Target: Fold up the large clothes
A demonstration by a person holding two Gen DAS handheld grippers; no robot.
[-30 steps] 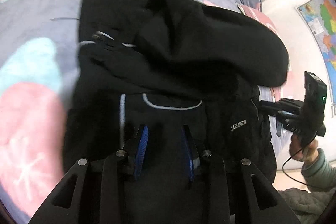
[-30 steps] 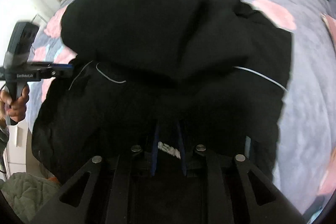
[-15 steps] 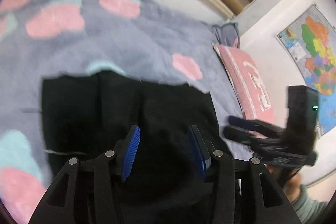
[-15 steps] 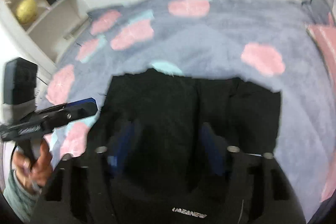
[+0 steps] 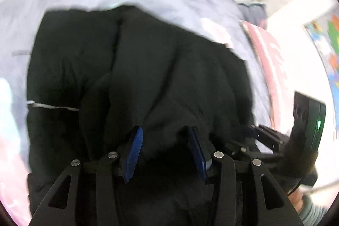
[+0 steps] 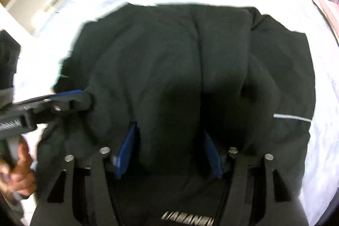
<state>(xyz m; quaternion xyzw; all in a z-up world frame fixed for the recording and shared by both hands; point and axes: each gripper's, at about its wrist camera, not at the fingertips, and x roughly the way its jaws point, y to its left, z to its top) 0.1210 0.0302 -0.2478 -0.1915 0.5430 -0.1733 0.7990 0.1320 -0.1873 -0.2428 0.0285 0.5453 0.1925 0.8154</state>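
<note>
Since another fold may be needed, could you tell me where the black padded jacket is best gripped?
Probably at the black padded jacket's near hem corners, coming from above on the near side: the left gripper and right gripper, just opened, already straddle that edge, and the far edge lies flat.

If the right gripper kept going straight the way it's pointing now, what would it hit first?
The right gripper would most likely meet the folded black jacket lying on the bed; its dark fabric fills the view just ahead of the open jaws. Depth is hard to judge through the blur.
</note>
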